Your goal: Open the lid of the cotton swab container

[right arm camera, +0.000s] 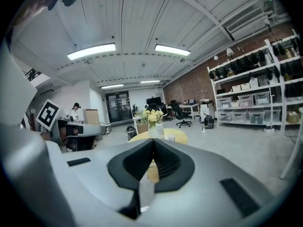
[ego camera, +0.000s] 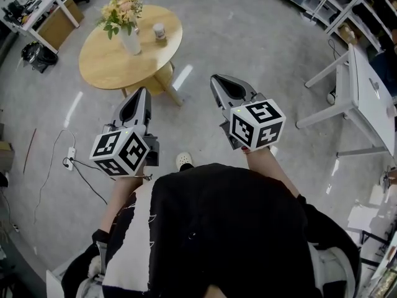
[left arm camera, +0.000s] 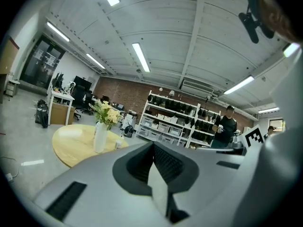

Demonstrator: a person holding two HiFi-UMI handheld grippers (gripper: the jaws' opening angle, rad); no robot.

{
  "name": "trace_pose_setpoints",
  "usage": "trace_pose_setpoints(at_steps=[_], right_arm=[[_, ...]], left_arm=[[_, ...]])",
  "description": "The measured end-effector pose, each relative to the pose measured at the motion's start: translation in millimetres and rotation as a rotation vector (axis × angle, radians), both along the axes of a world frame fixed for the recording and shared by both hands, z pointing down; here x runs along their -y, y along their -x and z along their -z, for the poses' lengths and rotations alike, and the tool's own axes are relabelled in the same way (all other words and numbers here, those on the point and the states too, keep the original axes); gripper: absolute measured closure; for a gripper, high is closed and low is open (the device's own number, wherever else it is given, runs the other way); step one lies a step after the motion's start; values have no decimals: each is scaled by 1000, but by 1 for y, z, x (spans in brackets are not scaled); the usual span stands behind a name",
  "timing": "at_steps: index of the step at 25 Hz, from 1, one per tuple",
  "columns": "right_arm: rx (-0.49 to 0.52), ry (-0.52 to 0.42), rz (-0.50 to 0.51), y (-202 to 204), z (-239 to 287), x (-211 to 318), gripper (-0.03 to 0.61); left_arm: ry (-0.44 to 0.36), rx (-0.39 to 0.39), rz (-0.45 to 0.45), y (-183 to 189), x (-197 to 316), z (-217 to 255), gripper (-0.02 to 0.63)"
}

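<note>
A small cotton swab container with its lid on stands on a round wooden table ahead of me. It shows small beside the vase in the left gripper view as the container, and in the right gripper view as the container. My left gripper and right gripper are both shut and empty, held over the floor well short of the table. Their jaws meet in the left gripper view and the right gripper view.
A white vase of flowers stands on the table next to the container. A white desk is at the right, another desk at the far left. Shelving lines the back wall, with a person nearby. A power strip and cable lie on the floor.
</note>
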State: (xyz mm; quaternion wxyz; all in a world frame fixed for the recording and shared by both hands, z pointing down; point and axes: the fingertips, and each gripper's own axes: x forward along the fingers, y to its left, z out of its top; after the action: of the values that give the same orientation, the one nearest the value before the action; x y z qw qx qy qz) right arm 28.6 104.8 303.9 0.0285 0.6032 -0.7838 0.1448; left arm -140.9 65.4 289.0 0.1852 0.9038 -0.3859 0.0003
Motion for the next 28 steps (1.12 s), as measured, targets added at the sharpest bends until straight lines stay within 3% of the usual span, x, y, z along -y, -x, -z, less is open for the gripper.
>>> trace_pose_setpoints(at_steps=[9, 28], right_arm=[[25, 22, -36, 5, -8, 49, 574], [23, -12, -93, 7, 9, 135, 574]], left_arm=[[24, 9, -33, 4, 55, -7, 603], [-7, -24, -90, 5, 152, 5, 603]])
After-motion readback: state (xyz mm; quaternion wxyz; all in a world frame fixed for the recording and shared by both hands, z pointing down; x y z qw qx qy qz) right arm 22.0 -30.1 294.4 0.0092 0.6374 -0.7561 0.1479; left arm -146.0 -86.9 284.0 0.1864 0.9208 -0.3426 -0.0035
